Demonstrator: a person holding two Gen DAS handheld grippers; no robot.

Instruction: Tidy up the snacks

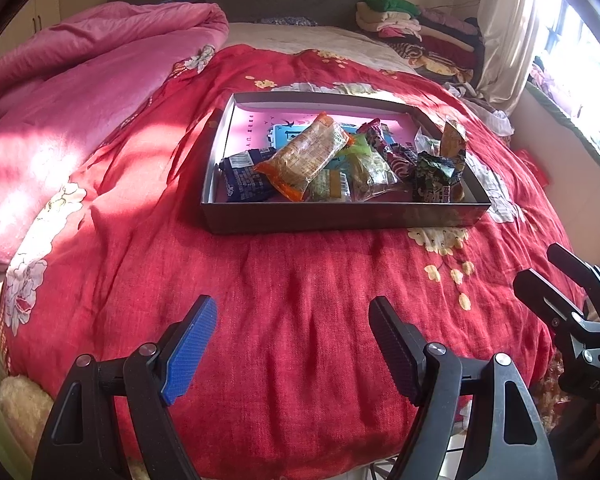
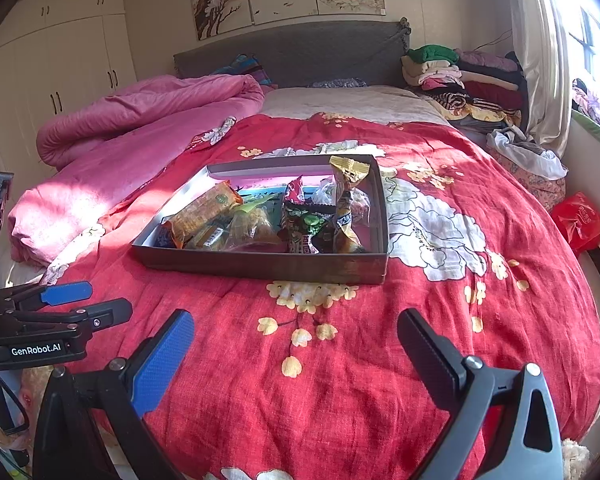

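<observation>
On red bedspread (image 1: pixel 300 300): 1 box (image 1: pixel 340 218), approx 8 snack packets (image 1: pixel 304 158).

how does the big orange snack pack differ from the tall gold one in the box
The orange pack lies flat on its side, resting on other snacks toward the left of the box; the gold pack stands upright against the right wall. The orange pack is larger, with a clear window that shows its contents; the gold pack is narrower and opaque, with a crimped top. Both are sealed wrappers inside the same box.
</observation>
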